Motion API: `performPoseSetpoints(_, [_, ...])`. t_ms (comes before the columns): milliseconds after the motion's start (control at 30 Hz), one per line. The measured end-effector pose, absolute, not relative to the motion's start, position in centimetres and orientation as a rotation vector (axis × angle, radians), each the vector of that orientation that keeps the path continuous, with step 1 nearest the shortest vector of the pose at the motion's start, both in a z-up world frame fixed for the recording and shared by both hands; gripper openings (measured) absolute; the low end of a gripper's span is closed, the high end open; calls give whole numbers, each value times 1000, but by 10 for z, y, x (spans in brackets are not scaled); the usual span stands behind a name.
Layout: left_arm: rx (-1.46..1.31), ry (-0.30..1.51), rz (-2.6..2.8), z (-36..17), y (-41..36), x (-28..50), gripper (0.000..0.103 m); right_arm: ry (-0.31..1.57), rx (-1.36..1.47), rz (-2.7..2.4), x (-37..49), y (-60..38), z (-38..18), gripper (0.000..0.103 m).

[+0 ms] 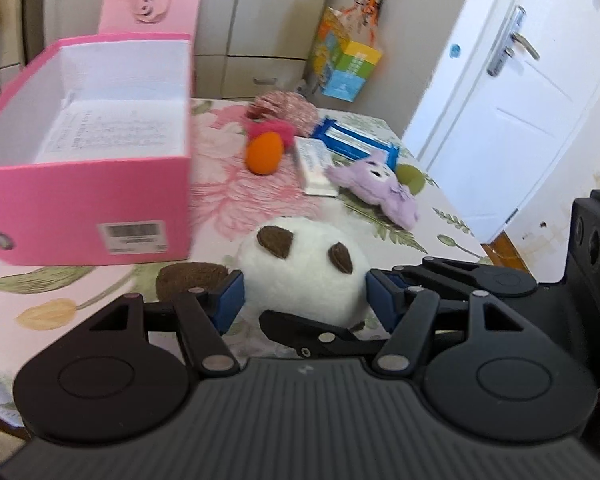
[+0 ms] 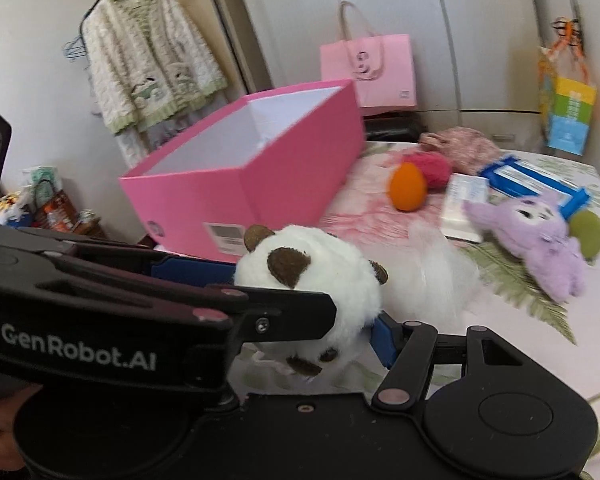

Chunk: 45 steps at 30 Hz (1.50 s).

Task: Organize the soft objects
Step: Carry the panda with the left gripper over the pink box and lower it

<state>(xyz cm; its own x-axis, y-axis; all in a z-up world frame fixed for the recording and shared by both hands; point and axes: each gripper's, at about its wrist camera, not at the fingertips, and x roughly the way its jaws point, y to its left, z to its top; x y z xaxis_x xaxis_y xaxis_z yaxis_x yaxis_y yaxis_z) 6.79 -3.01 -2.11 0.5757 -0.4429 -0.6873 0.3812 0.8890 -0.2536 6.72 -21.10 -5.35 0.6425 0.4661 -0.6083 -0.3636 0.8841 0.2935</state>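
Panda plush (image 1: pixel 304 276): we hold this white toy with brown ears between both tools, above the floral tablecloth (image 1: pixel 228 192) and just in front of the pink box (image 1: pixel 84 208).
Left gripper (image 1: pixel 304 294): we have its blue pads (image 1: pixel 233 296) pressed against the plush on both sides, clamped on it.
Right gripper (image 2: pixel 312 312): we see one blue pad (image 2: pixel 382 340) touching the plush; the left tool's body covers the other, so we cannot tell its grip.
Pink box: open on top, paper lying inside, barcode label on its near end.
Other soft things: we see an orange egg shape (image 1: pixel 264 156) beside a red fuzzy ball (image 1: pixel 274 130), and a purple plush (image 1: pixel 384 186) farther right.
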Motion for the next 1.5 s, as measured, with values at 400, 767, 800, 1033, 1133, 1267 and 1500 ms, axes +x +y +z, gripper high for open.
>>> performPoseSetpoints(400, [-111,762,-436,28,15,73,64,674,103,578,81,-170,-5,68])
performPoseSetpoints(767, [-117,684,-420,74,34,122,64,599,36,584,132,-152,42,69])
performPoseSetpoints(800, [-119,673,-418,77,35,129,64,590,31,584,140,-151,45,69])
performPoseSetpoints(1033, [-139,637,-406,93,44,187,65,539,-9,597,198,-146,64,69])
performPoseSetpoints(1133, [-159,672,-400,87,48,223,65,561,-42,613,232,-142,63,69])
performPoseSetpoints(1267, [-205,765,-381,63,55,274,65,631,-76,648,282,-136,46,69])
performPoseSetpoints(1500, [-284,889,-316,8,64,335,65,758,-138,667,347,-112,-1,69])
